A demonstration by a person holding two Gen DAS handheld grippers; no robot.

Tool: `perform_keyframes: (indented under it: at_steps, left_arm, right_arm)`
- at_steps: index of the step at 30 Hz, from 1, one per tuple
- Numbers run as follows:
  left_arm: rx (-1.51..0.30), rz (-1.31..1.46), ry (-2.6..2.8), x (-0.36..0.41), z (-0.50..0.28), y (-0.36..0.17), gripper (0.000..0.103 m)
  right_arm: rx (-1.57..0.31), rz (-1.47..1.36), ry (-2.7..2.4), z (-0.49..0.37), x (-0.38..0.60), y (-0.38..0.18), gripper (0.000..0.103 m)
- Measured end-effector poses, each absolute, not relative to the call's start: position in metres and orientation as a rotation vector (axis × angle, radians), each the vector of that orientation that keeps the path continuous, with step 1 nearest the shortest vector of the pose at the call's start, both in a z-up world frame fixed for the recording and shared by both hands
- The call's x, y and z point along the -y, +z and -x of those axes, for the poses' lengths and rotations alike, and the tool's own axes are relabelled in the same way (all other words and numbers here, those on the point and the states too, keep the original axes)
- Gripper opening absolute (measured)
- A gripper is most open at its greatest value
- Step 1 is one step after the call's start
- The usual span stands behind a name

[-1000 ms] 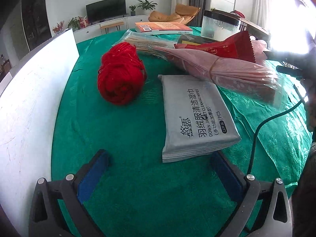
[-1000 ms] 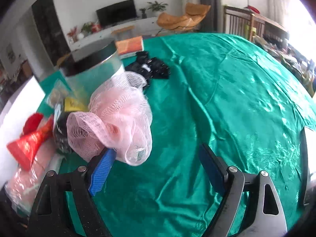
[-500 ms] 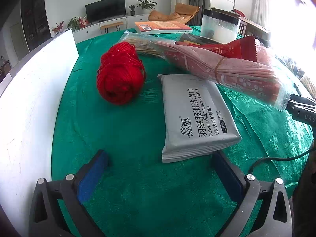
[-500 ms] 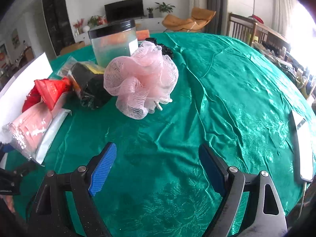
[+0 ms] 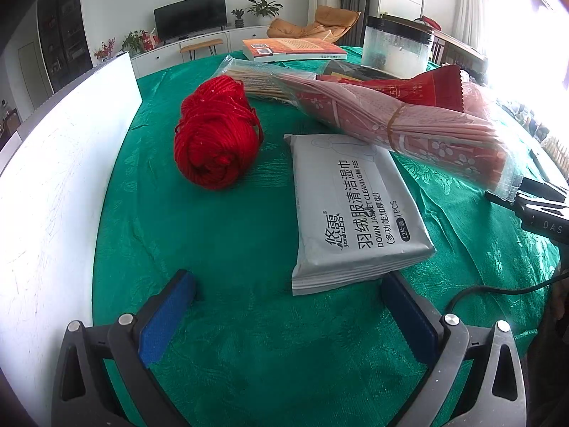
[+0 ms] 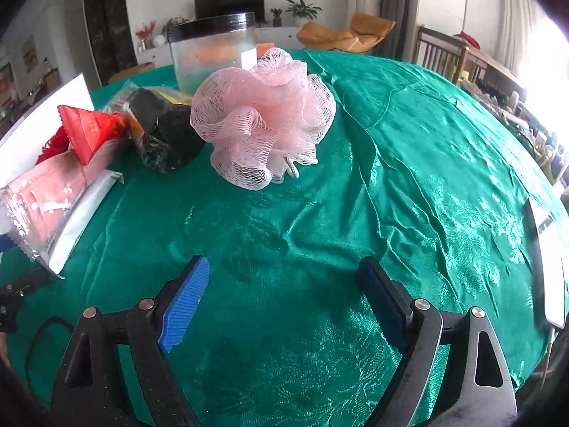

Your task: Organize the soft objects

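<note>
A pink mesh bath pouf (image 6: pixel 265 124) lies on the green tablecloth (image 6: pixel 409 178), well ahead of my right gripper (image 6: pixel 284 288), which is open and holds nothing. In the left wrist view a red ball of yarn (image 5: pixel 215 142) sits left of a grey pack of wet wipes (image 5: pixel 355 210). My left gripper (image 5: pixel 288 299) is open just short of the pack's near edge. A bundle of pink packets in clear wrap (image 5: pixel 402 124) rests across the pack's far end.
A white board (image 5: pixel 57 185) stands along the left. A clear jar with a black lid (image 6: pixel 213 53), a dark wrapped bundle (image 6: pixel 163 135), a red pouch (image 6: pixel 89 128) and a book (image 5: pixel 295 48) lie further back. A white phone (image 6: pixel 549 259) lies at the right edge.
My right gripper has let go of the pink pouf and drawn back; the pouf now rests on the cloth. The left gripper has hardly moved.
</note>
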State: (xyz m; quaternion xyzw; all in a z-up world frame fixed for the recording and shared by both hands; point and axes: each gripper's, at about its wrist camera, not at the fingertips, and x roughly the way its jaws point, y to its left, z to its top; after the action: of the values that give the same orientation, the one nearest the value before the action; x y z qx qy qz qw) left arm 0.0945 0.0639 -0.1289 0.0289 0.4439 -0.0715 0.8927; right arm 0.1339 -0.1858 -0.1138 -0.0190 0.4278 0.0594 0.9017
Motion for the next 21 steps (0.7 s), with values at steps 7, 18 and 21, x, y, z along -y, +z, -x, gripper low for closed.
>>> perform_keyframes:
  at_steps: [7, 18, 21]
  left_arm:
    - [-0.921, -0.060, -0.149, -0.0640, -0.0944, -0.1288, 0.103]
    - [-0.921, -0.060, -0.148, -0.0640, -0.0945, -0.1289, 0.103]
    - [-0.921, -0.060, -0.148, -0.0640, -0.0944, -0.1289, 0.103]
  right_arm:
    - [-0.884, 0.040, 0.125, -0.1318, 0.1842, -0.1136, 0.088]
    - [-0.883, 0.041, 0.126, -0.1308, 0.1835, -0.1135, 0.088]
    - [-0.883, 0.042, 0.127, -0.1303, 0.1829, -0.1135, 0.088]
